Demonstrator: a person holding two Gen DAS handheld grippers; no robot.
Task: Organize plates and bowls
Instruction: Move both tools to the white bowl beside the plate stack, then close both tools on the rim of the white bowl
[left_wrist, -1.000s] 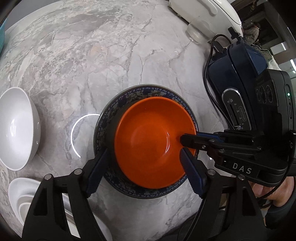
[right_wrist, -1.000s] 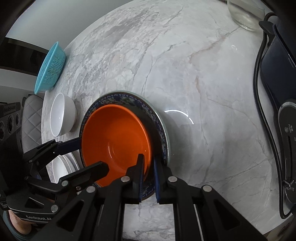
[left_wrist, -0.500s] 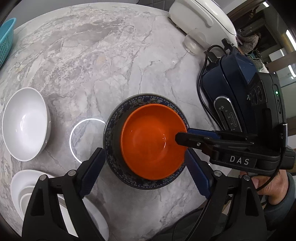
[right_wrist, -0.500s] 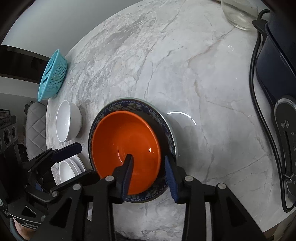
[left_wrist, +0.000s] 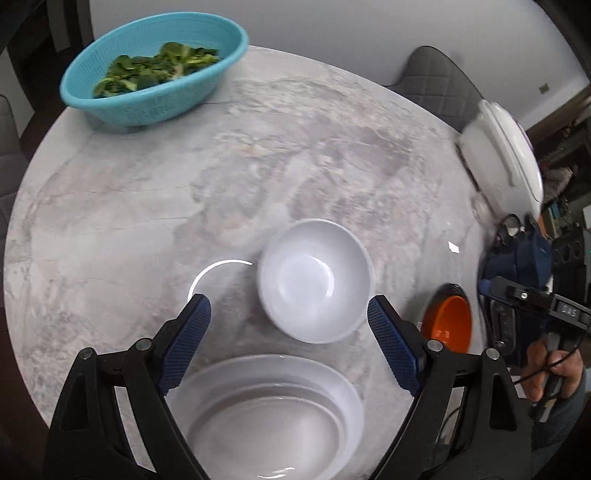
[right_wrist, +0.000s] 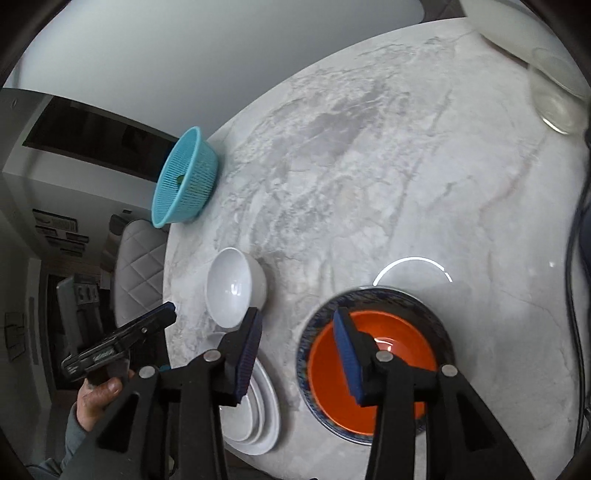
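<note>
The orange bowl (right_wrist: 406, 363) sits inside a blue patterned plate (right_wrist: 384, 294) on the marble table. My right gripper (right_wrist: 297, 317) hovers just above and left of it. Its jaws are opening, with only the table showing between them, and one finger crosses over the bowl. My left gripper (left_wrist: 286, 310) stands wide open above a white bowl (left_wrist: 316, 280) without touching it. A stack of white plates (left_wrist: 273, 413) lies just below it. The same white bowl (right_wrist: 232, 288), plate stack (right_wrist: 258, 417) and left gripper (right_wrist: 147, 325) show in the right wrist view. The orange bowl (left_wrist: 448, 325) lies far right in the left wrist view.
A teal basket (left_wrist: 155, 74) of green leaves stands at the table's far edge. A white cooker (left_wrist: 506, 158), a glass (right_wrist: 554, 103) and a dark blue appliance (left_wrist: 517, 258) with a black cable (right_wrist: 576, 258) crowd the right side. Chairs ring the table.
My right gripper let go of the orange bowl's rim, opened and drew back upward. My left gripper swung away from the orange bowl to above the white bowl and plate stack.
</note>
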